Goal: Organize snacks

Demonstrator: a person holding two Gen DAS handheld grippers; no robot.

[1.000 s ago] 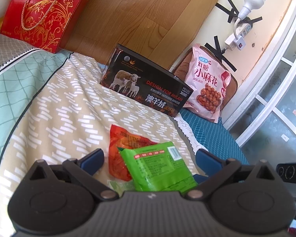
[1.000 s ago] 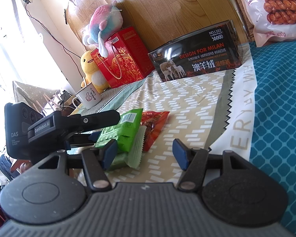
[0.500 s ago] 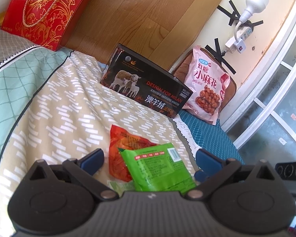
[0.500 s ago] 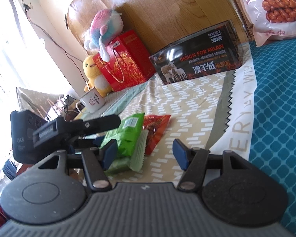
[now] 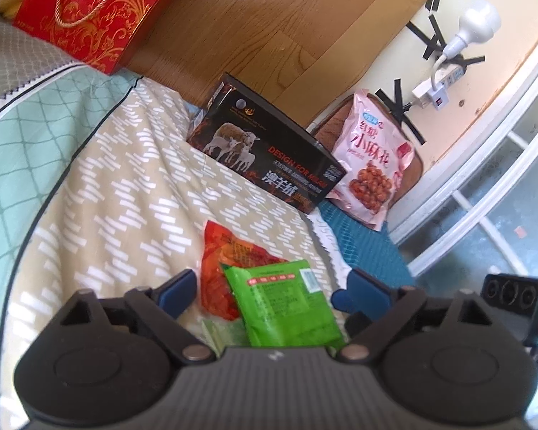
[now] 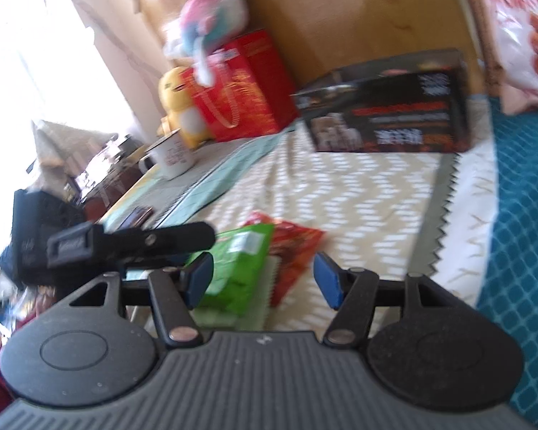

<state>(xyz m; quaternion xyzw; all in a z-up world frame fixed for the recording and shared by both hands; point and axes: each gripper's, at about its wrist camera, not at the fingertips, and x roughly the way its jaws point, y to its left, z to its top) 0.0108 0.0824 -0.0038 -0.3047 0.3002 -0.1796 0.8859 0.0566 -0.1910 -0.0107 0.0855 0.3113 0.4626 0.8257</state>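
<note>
Left gripper [image 5: 265, 288]: jaws closing, blue pads still clear of the green snack packet [image 5: 287, 304] lying between them, nothing clamped. Right gripper [image 6: 263, 279]: jaws parted, gripping nothing, left pad just beside the same green packet [image 6: 236, 272]; touching or not, cannot tell through the blur.

Hidden or unclear:
- Near end of the green packet cut off behind the left gripper's body at the bottom of the left wrist view.
- A pale green strip under it, lower centre; too little showing to name.
- Red-orange snack packet [image 5: 229, 251] partly covered by the green one, which overlaps its lower right.
- Whole right wrist view smeared; print on the packets unreadable there.
- Red gift bag [image 5: 89, 10] cropped at the upper left edge.

Task items: green packet glossy, white barcode label near its far right corner, red band of print across the top. Red-orange packet crinkled, flat on the beige bedspread [image 5: 125, 186] with white dashes, centre of frame.

Around, left to right in the left wrist view: teal lattice cover [image 5: 14, 143]; red gift bag with gold cord; black box with sheep picture [image 5: 269, 165] upright against the wooden board; pink bag of fried twists [image 5: 373, 165] leaning upper right; white bulb lamp [image 5: 473, 28] plugged into a taped socket strip. In the right wrist view, white mug [image 6: 172, 154] and yellow plush [image 6: 179, 107] at left.
</note>
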